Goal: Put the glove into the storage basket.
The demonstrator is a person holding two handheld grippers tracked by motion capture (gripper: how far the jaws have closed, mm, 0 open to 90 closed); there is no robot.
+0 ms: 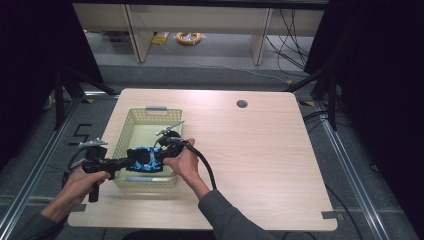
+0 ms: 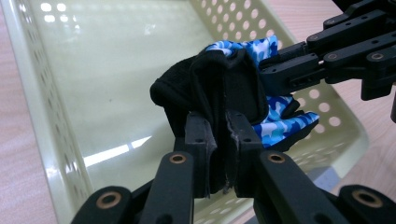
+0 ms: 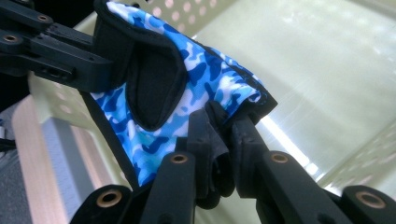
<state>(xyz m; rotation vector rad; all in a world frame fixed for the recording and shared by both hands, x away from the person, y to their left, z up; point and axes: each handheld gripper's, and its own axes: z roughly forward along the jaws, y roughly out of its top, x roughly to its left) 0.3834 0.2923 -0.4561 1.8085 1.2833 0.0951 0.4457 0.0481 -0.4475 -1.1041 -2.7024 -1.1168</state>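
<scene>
Risk of blue camouflage fabric glove with black palm [image 1: 145,161], pinched between shut left gripper [image 1: 131,161] and right gripper [image 1: 159,159] over pale perforated plastic basket [image 1: 131,120] at seven o'clock, slipping out past the near rim.

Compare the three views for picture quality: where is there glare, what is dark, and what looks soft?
High view: table evenly lit, surroundings nearly black. Left gripper view: bright streaks of glare on the basket floor; glove sharp, its black part lacking detail. Right gripper view: glare stripe on the basket floor; the basket looks soft behind the glove.
</scene>
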